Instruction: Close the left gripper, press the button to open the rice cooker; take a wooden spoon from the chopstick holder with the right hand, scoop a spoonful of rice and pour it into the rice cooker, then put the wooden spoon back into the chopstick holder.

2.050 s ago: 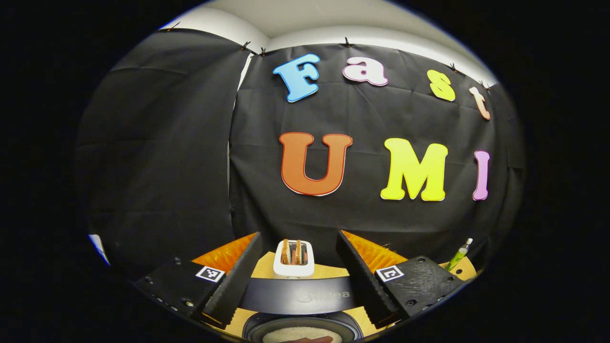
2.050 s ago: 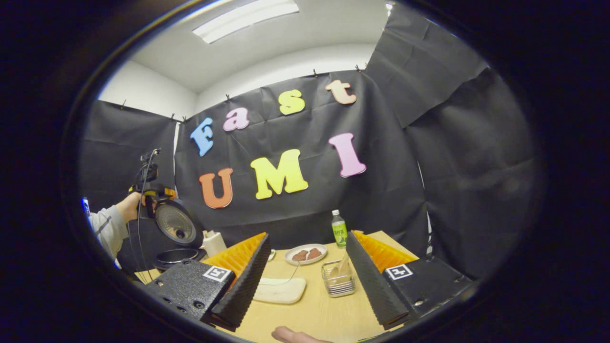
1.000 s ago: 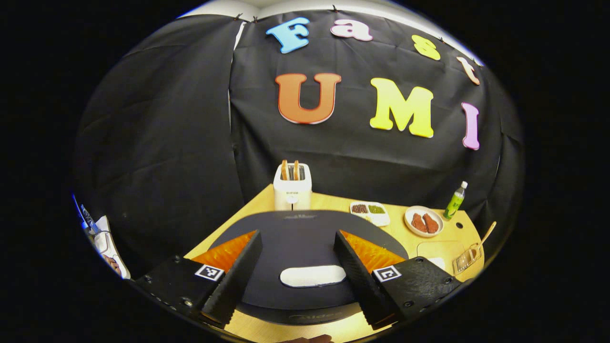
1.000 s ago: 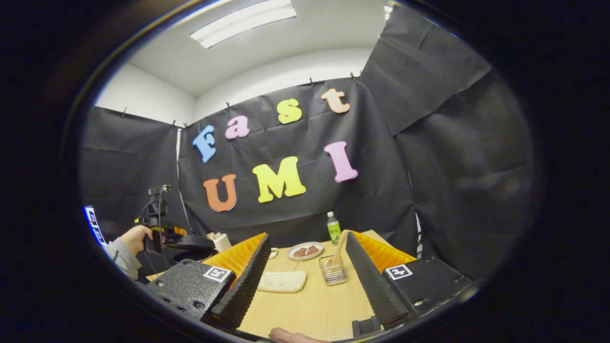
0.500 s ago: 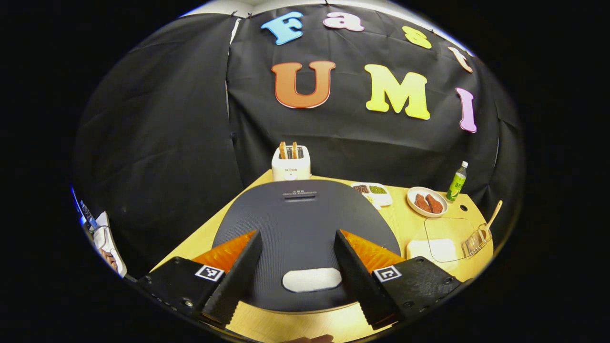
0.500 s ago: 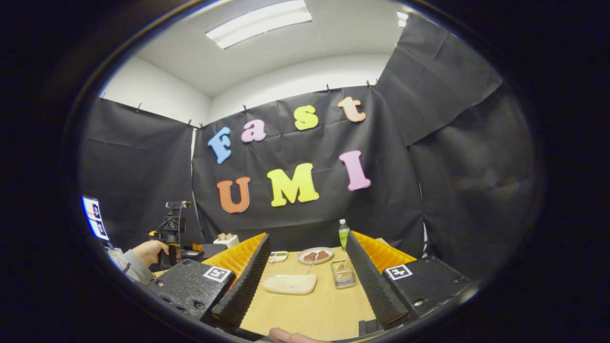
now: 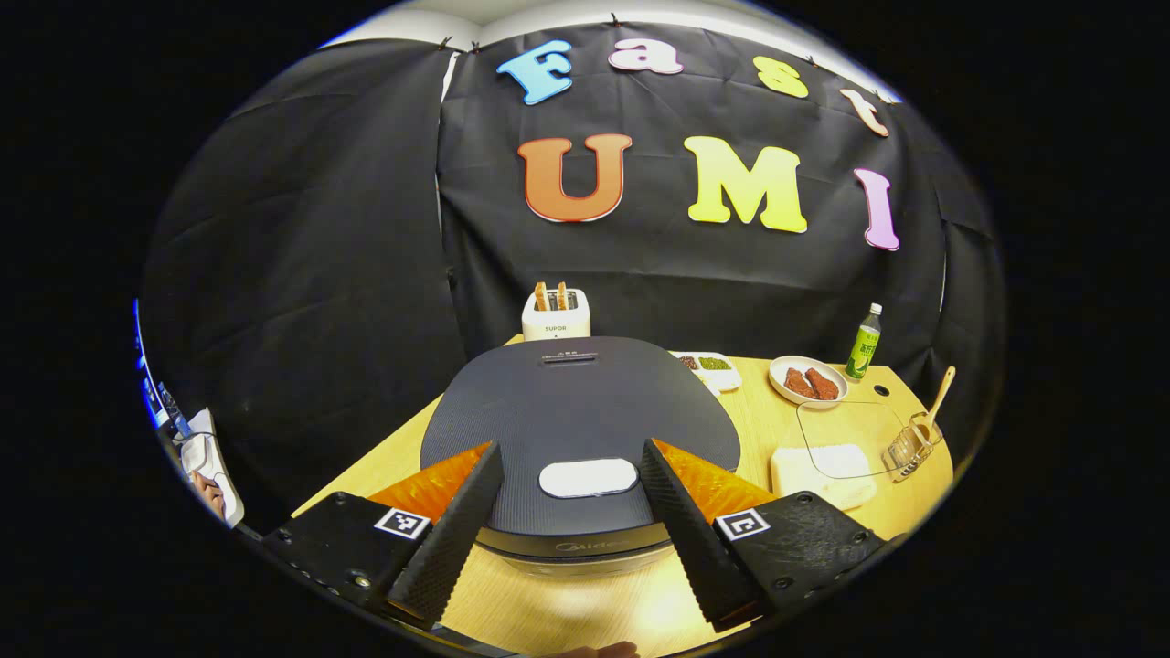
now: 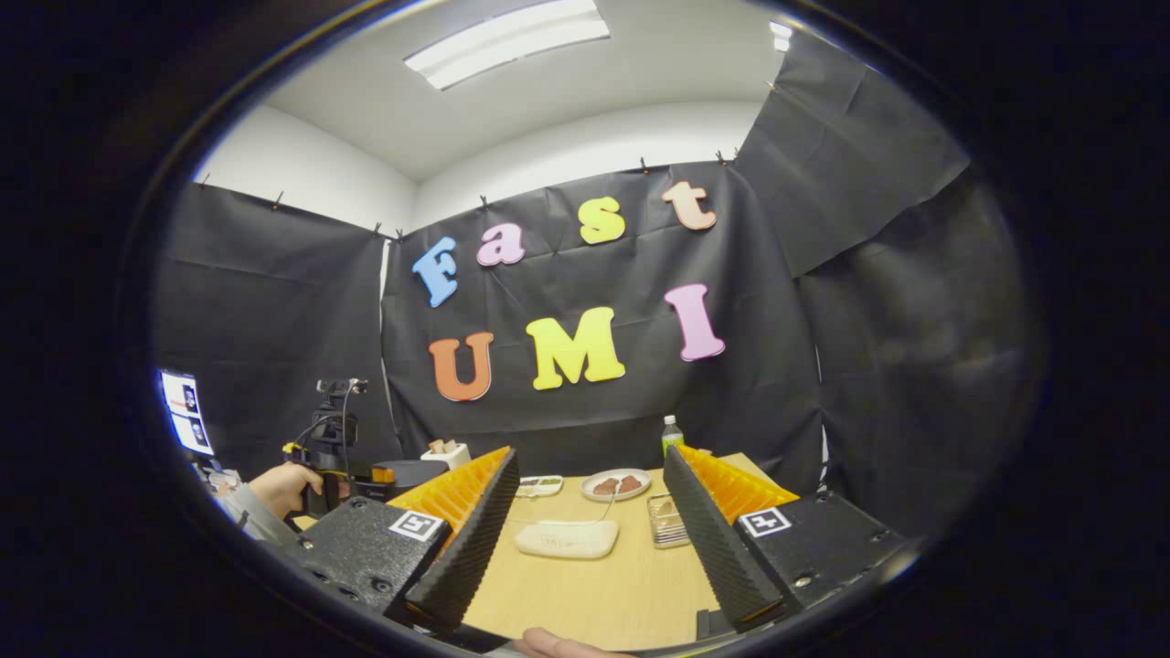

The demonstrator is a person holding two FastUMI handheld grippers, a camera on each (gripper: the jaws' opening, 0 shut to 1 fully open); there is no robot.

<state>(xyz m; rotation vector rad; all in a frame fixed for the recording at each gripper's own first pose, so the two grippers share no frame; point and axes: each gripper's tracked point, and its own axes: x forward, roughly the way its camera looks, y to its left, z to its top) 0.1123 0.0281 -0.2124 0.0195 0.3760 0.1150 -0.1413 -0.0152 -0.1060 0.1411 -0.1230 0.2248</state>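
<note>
Left gripper view: both claws (image 7: 569,521) (image 8: 590,539) gape empty; rice cooker (image 7: 579,429) lid down, toaster (image 7: 557,313) behind.

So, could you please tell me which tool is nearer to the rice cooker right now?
Left. The left tool hovers open just above the rice cooker, its lid closed. The right tool is open over the table, off to the cooker's right.
</note>
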